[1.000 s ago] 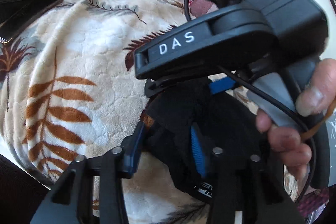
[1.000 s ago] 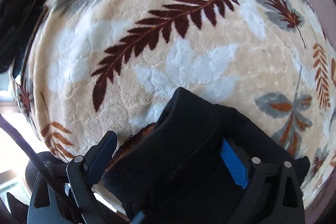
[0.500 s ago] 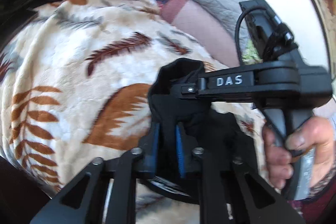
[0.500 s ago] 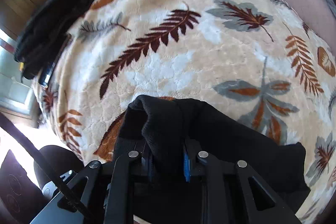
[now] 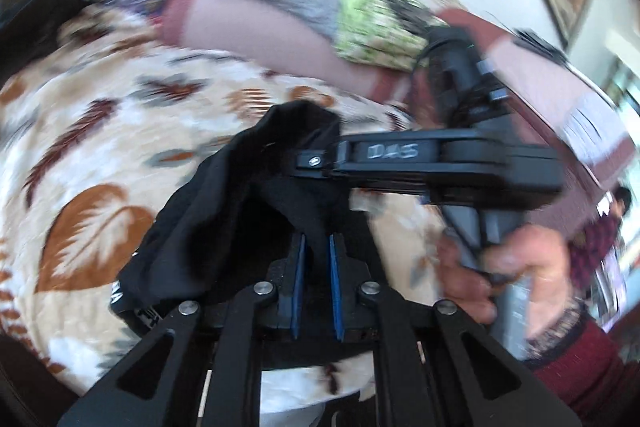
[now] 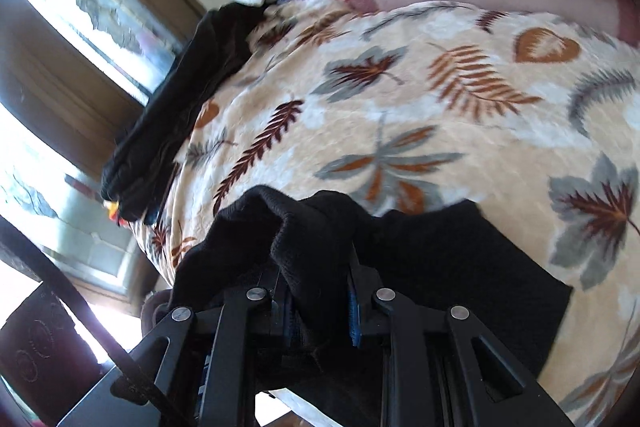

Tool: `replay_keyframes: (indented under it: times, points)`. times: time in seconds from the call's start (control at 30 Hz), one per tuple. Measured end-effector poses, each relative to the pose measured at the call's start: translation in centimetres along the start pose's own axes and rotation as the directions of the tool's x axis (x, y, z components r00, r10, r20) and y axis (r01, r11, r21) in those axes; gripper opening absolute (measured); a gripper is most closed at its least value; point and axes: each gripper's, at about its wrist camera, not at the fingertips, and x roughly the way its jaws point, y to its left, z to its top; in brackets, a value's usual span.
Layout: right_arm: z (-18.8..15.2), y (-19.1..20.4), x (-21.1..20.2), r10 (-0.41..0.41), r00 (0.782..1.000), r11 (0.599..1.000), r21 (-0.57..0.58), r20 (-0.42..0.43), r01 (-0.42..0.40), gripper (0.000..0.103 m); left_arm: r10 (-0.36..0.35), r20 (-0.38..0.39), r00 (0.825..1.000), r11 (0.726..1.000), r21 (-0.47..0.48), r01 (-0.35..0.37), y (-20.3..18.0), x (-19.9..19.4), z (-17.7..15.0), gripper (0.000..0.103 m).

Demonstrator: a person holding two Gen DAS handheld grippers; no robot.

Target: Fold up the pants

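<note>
Both grippers — left, right — clamped tight on bunched black pants.

Both tools, the left tool and right tool, have clamped the black pants (previously loose) and lifted them.

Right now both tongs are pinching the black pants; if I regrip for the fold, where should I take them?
Probably take the pants at the flat free edge lying on the leaf-print blanket, right of the right tongs. Come from above along that edge: it lies single and straight, whereas the cloth at the left tongs is bunched.
</note>
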Motion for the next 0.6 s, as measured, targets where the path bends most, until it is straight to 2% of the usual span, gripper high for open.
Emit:
replay_keyframes:
  times: [0.07,0.17,0.23,0.27,0.3,0.33,0.4,0.43,0.53,0.6]
  points:
    - [-0.8,-2.7,-1.5,-0.002,1.0,0.999,0.047,0.029,0.001,0.022,-0.048,-0.007,0.999,0.998,0.049,0.048,-1.9,-0.5,-0.3,0.01]
    - [-1.9,-7.0,-2.8,-0.013,0.998,0.992,0.128,0.056,0.006,0.022,-0.054,-0.011,0.998,0.993,0.107,0.055,-3.5,-1.2,-0.6,0.019]
    - [-2.5,-9.7,-3.2,-0.028,0.997,0.986,0.163,0.075,0.015,0.022,-0.043,-0.022,0.999,0.994,0.101,0.045,-3.4,-1.1,-0.7,0.038]
    - [-2.8,-10.6,-3.3,-0.038,0.996,0.986,0.167,0.078,0.024,0.025,-0.034,-0.028,0.999,0.995,0.091,0.037,-3.2,-0.8,-0.7,0.04]
    - [-3.0,-11.8,-3.3,-0.08,0.994,0.982,0.176,0.075,0.065,0.03,-0.014,-0.038,0.999,0.997,0.076,0.017,-2.7,-0.3,-0.7,0.042]
    - [-3.3,-12.8,-3.4,-0.141,0.987,0.973,0.193,0.074,0.125,0.043,0.002,-0.051,0.999,0.998,0.064,0.002,-2.2,-0.2,-1.0,0.042]
    - [-4.0,-14.9,-4.1,-0.3,0.951,0.926,0.262,0.076,0.271,0.049,0.019,-0.082,0.996,0.999,0.037,-0.016,-1.3,0.4,-1.3,0.042]
    - [-4.3,-15.8,-4.6,-0.304,0.949,0.918,0.291,0.079,0.27,0.052,0.03,-0.092,0.995,0.999,0.031,-0.027,-0.9,0.8,-1.3,0.043]
    - [-5.9,-18.0,-6.9,-0.245,0.958,0.903,0.395,0.151,0.168,0.052,0.067,-0.113,0.991,0.997,0.048,-0.061,-0.3,2.3,-1.8,0.047]
    - [-6.6,-18.1,-8.5,-0.214,0.953,0.909,0.401,0.215,0.113,0.052,0.07,-0.14,0.988,0.996,0.056,-0.062,-0.1,3.9,-2.2,0.047]
